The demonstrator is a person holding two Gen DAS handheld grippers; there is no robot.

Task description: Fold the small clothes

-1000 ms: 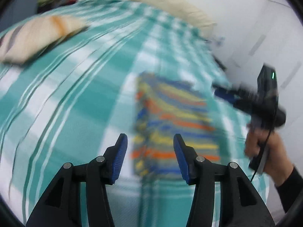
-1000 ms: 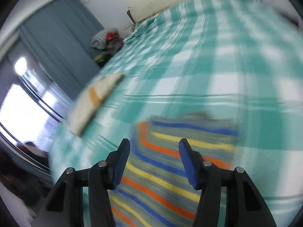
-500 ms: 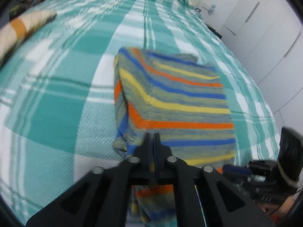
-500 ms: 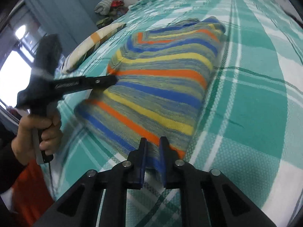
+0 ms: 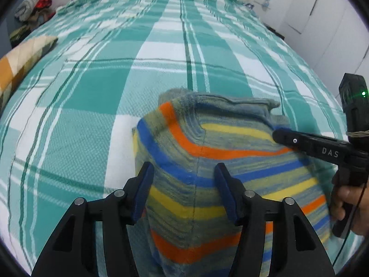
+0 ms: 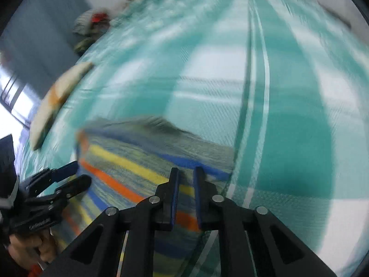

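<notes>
garment: striped knit (image 5: 230, 152), already folded into a thick block, lying on the checked bed cover (image 5: 115, 69); near end humped up off the bed between the two claws
left claw (image 5: 184, 189): jaws opening, roughly half spread; the raised fold of the knit sits between the pads but they no longer press on it; nothing held
right claw (image 6: 185, 191): pads (image 6: 174, 194) nearly together, a thin edge of the striped fabric appears pinched between them; right wrist view is smeared, so the grip is a judgement, backed by the narrow gap
right claw, seen from left wrist: (image 5: 280, 136) lies flat on the knit's right side, tip pointing across the stripes
key relation: knit's long axis runs away from both claws toward the headboard; stripes run crosswise; left claw straddles the near-left corner, right claw sits on the near-right edge; both equally close, right is the only one with fabric
step (judgement): near edge being carried or set over; left letting go
next move needs: right claw to carry its edge along the long axis
risk: one-sided pull skews the fold
other: pillow (image 5: 20, 62) far left, well apart
</notes>
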